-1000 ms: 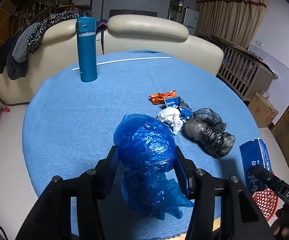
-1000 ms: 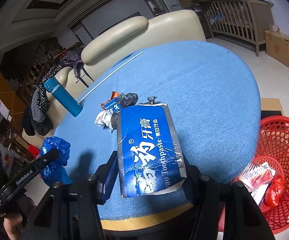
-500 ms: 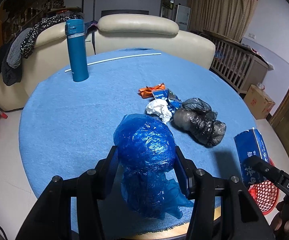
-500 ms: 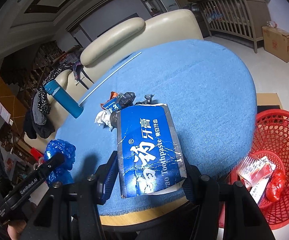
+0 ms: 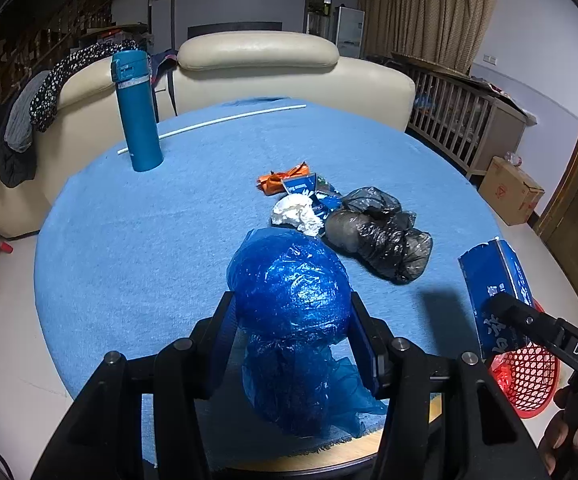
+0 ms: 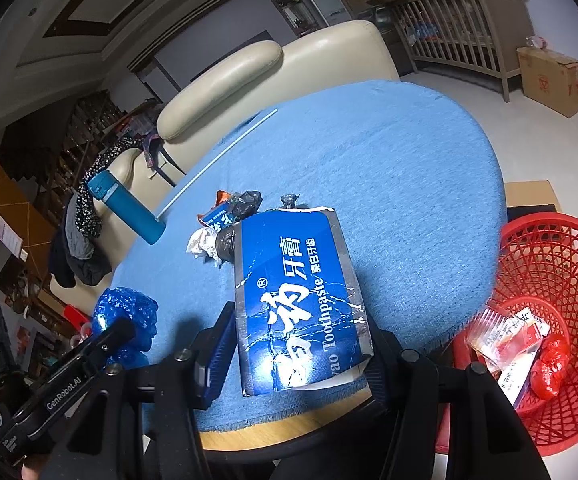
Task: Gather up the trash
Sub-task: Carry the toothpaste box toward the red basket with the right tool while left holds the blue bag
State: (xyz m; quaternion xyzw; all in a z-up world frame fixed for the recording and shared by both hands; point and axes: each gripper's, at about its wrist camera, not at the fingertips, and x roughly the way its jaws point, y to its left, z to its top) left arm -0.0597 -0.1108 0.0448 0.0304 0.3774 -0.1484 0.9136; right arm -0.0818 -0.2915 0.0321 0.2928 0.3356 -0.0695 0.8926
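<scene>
Blue plastic bag (image 5: 291,300) and toothpaste box (image 6: 299,304) stay clamped in half-open jaws and have been carried nearer the red basket (image 6: 561,248), ready for dropping.

The table (image 5: 137,248) wears a matt blue cloth with a rough, towel-like nap and a frayed hem; a smooth wooden rim shows beneath it. The blue bag (image 5: 293,300) is thin crinkled plastic film, glossy with highlights. The black bag (image 5: 385,240) is thin, wrinkled plastic with a dull sheen. The toothpaste box (image 6: 301,304) is creased glossy cardboard with silvery edges. The crumpled tissue (image 5: 297,214) is soft matt paper. The flask (image 5: 137,112) has a smooth satin finish. The red basket (image 6: 561,280) is shiny plastic mesh. The sofa (image 5: 273,64) looks like smooth cream leather
</scene>
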